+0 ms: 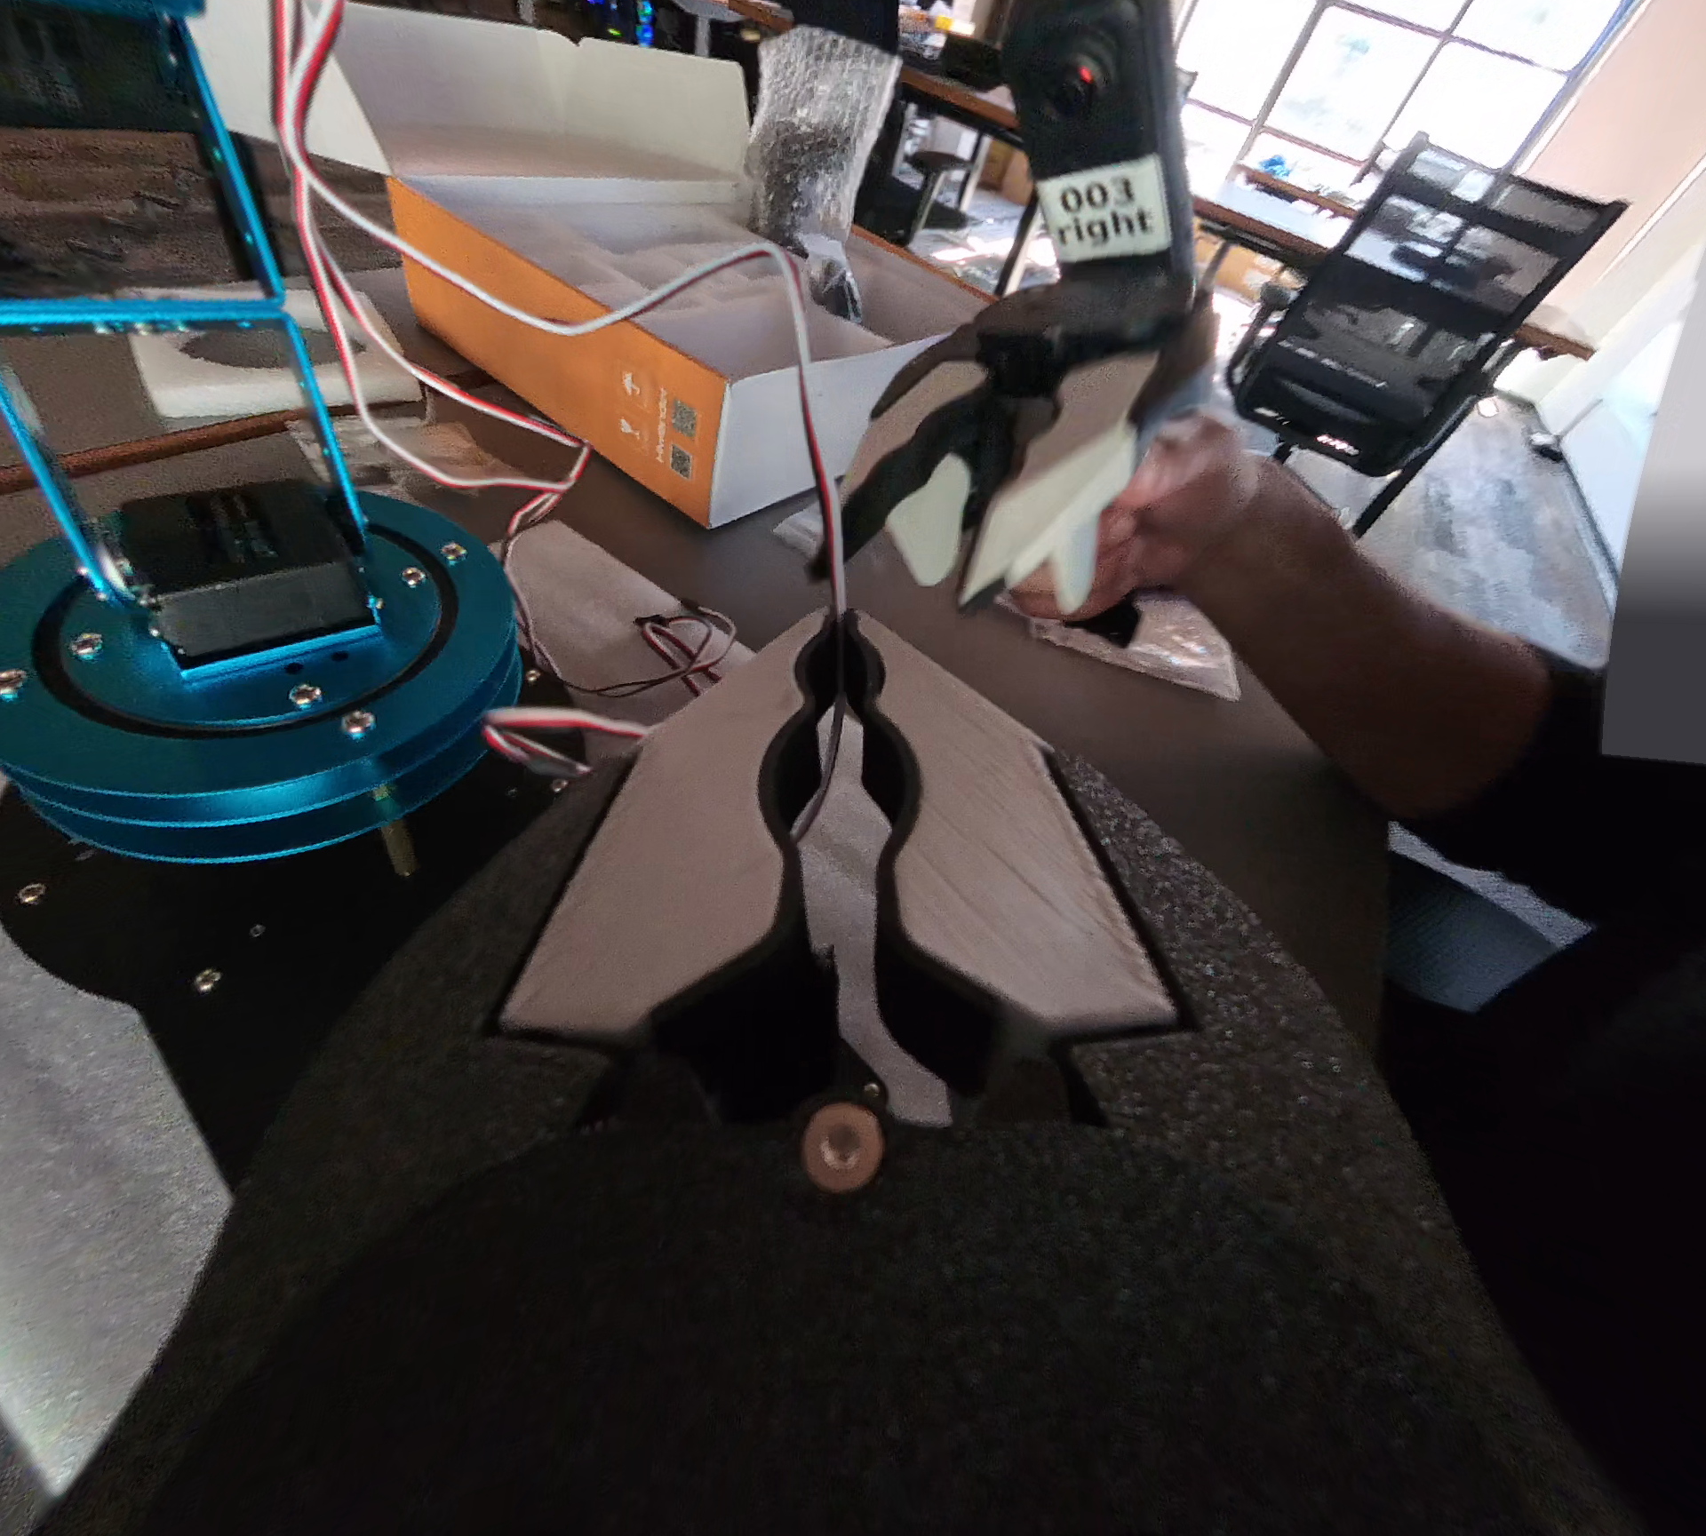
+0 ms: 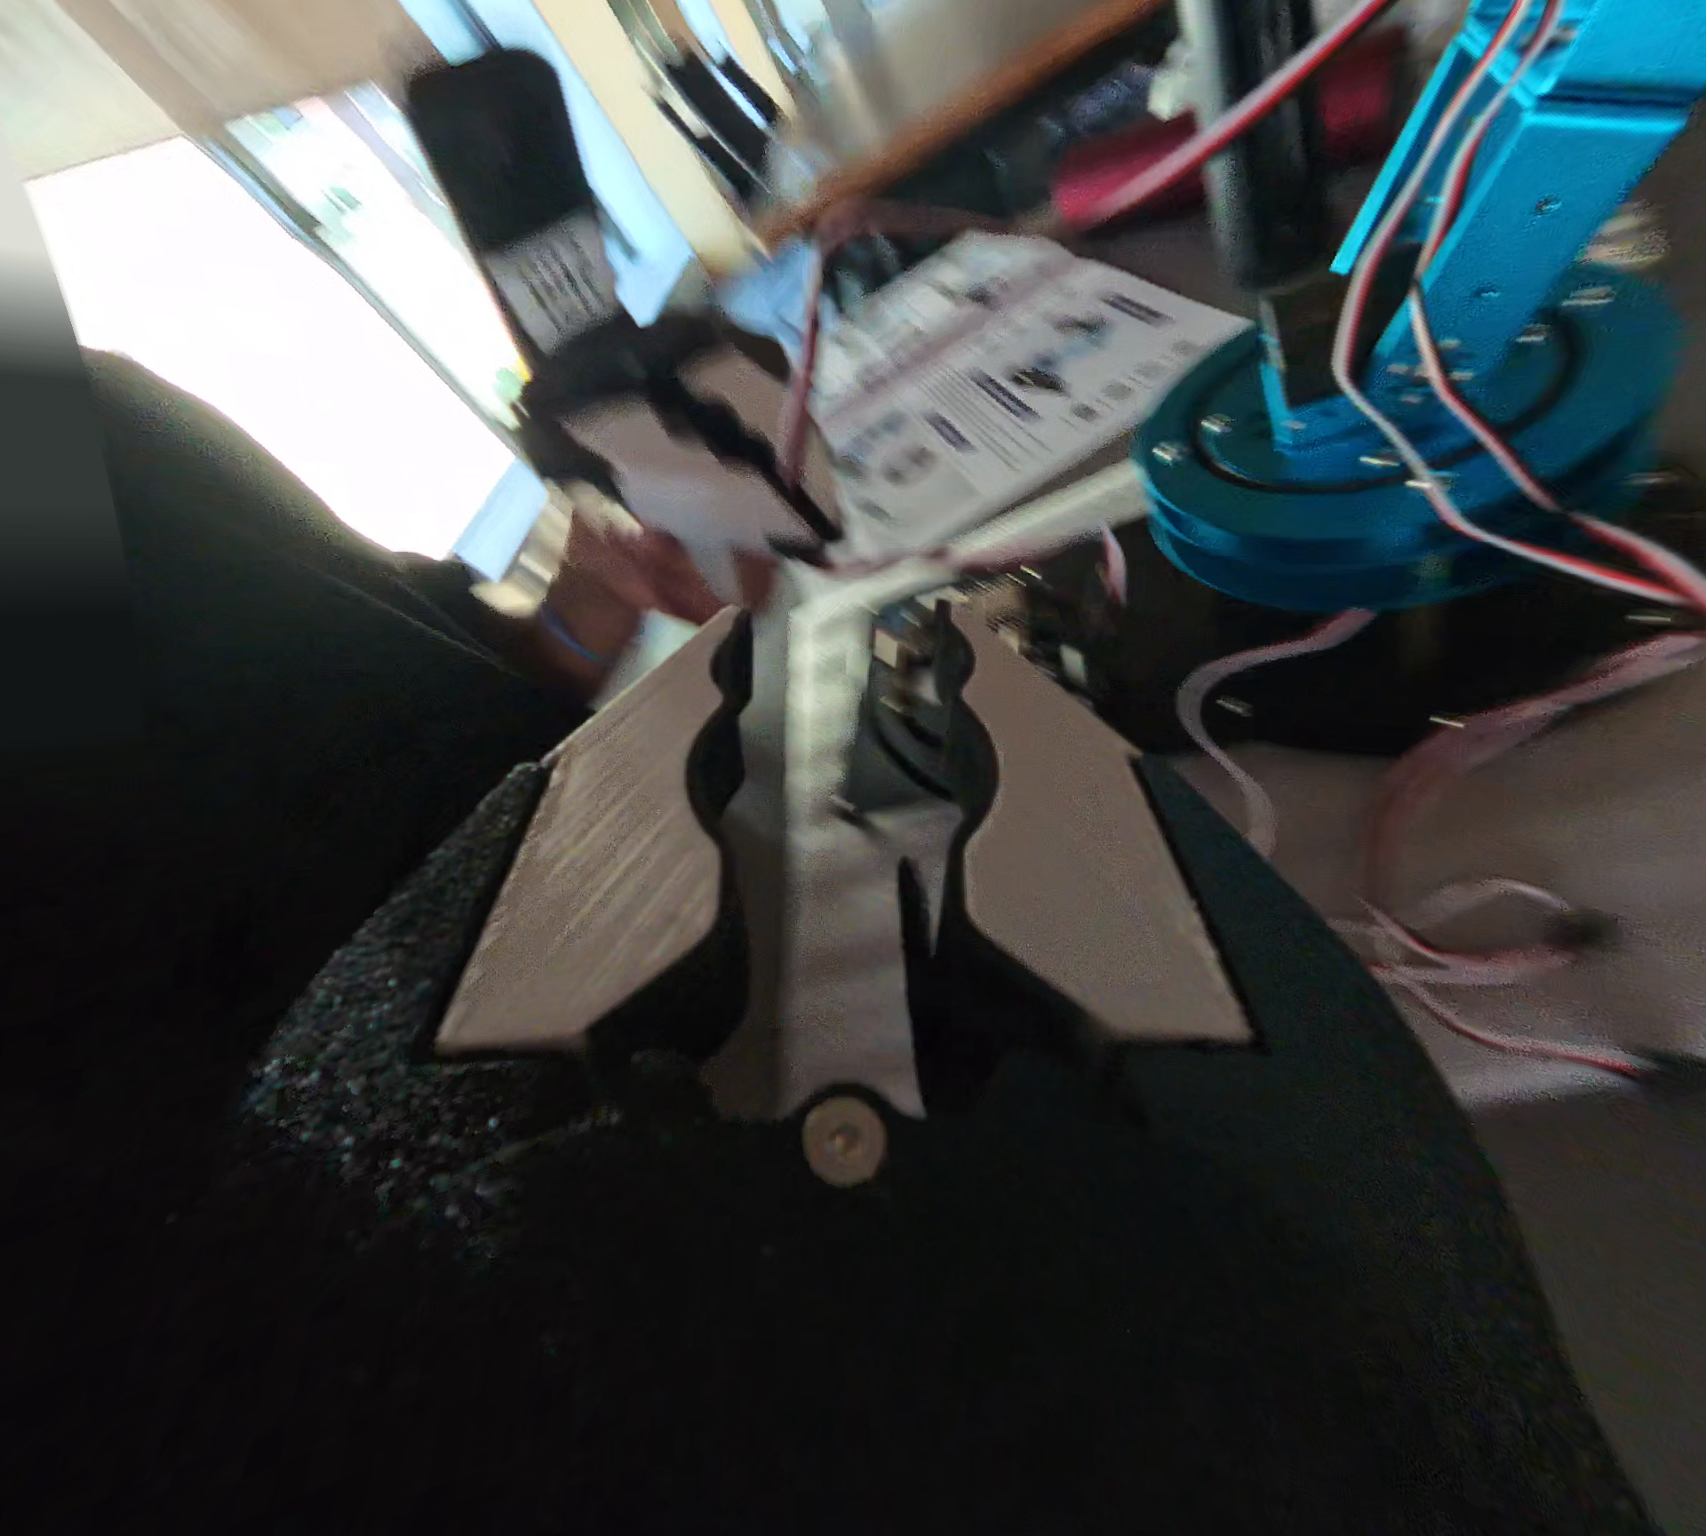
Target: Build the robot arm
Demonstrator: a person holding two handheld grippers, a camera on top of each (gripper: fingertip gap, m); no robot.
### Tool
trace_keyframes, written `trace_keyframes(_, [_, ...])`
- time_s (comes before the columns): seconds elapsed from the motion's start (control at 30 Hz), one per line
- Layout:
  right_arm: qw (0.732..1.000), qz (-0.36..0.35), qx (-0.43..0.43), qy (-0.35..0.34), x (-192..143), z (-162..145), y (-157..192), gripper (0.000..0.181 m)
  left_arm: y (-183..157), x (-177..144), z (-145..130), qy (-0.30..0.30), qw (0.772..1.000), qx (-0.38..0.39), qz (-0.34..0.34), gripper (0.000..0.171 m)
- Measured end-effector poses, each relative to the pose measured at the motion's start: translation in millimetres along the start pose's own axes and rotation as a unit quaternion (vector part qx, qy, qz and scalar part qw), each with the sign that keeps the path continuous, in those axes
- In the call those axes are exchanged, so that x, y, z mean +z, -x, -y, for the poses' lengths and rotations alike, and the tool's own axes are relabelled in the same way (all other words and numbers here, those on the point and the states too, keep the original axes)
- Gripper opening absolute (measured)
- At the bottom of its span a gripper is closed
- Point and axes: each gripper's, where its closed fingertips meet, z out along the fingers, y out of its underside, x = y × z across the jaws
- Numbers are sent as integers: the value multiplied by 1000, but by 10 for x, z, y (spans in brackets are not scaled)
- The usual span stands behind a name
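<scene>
My left gripper (image 1: 842, 622) is shut on a thin red, white and black servo wire (image 1: 812, 421), which runs up from between its fingertips and across to the blue metal robot arm. The arm's round blue base (image 1: 249, 716) stands at the left and holds a black servo. The right gripper (image 1: 895, 583) hovers just beyond the left one with its fingers spread apart, close to the same wire, and a hand (image 1: 1172, 513) holds it. In the blurred right wrist view my right gripper (image 2: 845, 624) is open with nothing pressed between its pads. The left gripper (image 2: 812, 541) and the blue base (image 2: 1385, 513) lie ahead of it.
An open orange and white box (image 1: 572, 366) lies behind the wire, with a bubble-wrap bag (image 1: 812, 135) beside it. White foam (image 1: 277, 375) lies at the left, a printed sheet (image 2: 997, 375) on the table, loose wires (image 1: 683, 652) near the base, and a black chair (image 1: 1385, 329) at the right. My two grippers' fingertips are within a few centimetres of each other.
</scene>
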Motion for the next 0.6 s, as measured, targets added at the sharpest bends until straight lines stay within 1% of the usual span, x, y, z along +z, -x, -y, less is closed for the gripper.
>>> trace_keyframes(0.03, [996,-55,-57,34,21,-103,-110,41,-12,-28,47,-1,1000,-9,-10,0])
trace_keyframes(0.07, [987,-103,-111,56,50,-165,-204,40,-33,-52,91,-2,1000,-17,-20,0])
trace_keyframes(0.1, [978,-129,-146,68,100,-202,-245,39,-58,-75,133,-5,999,-22,-28,0])
trace_keyframes(0.17, [968,-164,-172,79,213,-231,-307,39,-108,-113,186,-8,999,-20,-37,0])
trace_keyframes(0.27, [958,-212,-173,84,307,-249,-453,43,-218,-140,215,-11,998,-25,-54,0])
trace_keyframes(0.3, [957,-221,-170,87,318,-266,-488,42,-243,-142,213,-11,998,-28,-57,0])
trace_keyframes(0.33, [961,-201,-160,97,357,-324,-448,35,-258,-141,209,-11,998,-28,-58,0])
trace_keyframes(0.37, [966,-184,-147,106,390,-371,-413,26,-270,-139,203,-10,998,-27,-59,0])
trace_keyframes(0.43, [966,-188,-140,112,398,-401,-433,3,-296,-134,196,-7,998,-25,-62,0])
trace_keyframes(0.53, [961,-201,-142,129,382,-461,-496,2,-339,-128,210,-8,997,-24,-68,0])
trace_keyframes(0.6, [963,-200,-128,130,397,-487,-514,1,-424,-108,231,-14,995,-31,-90,0])
